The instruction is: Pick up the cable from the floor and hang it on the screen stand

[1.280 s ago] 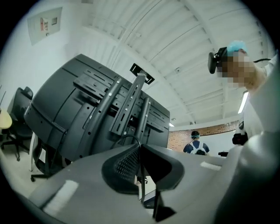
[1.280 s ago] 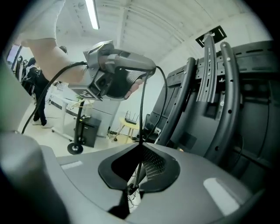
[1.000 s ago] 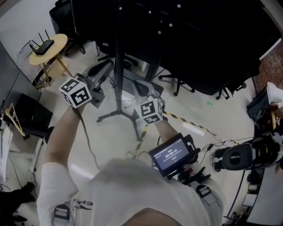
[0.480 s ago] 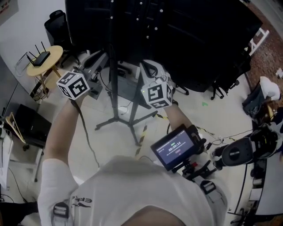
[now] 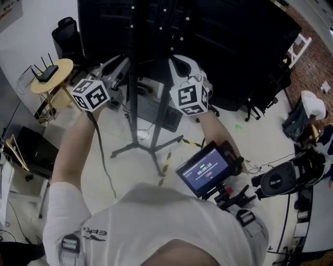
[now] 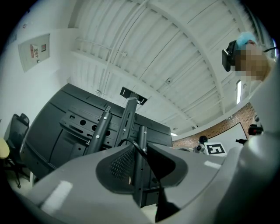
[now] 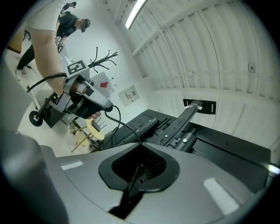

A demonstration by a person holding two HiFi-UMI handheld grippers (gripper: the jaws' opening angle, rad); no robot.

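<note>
Cable (image 7: 127,129) pinched tight in your right claw (image 7: 139,143), left claw (image 6: 141,148) just been opening, cable loose between its jaws, right by the screen stand (image 5: 135,98)

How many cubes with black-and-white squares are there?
2. One cube sits left of the stand pole, the other cube right of it. More may be hidden from view.

You're in a tech lab or office workspace, not a home. At twelve o'clock a screen stand (image 5: 133,98) carries a big black screen (image 5: 229,47). At ten o'clock a router (image 5: 48,72) sits on a small round table (image 5: 63,66), and office chairs (image 5: 258,106) stand at two o'clock. Striped hazard tape (image 5: 167,158) marks the pale floor (image 5: 265,135). Overhead, a ribbed white ceiling (image 6: 175,48) holds a tube light (image 7: 135,11).
</note>
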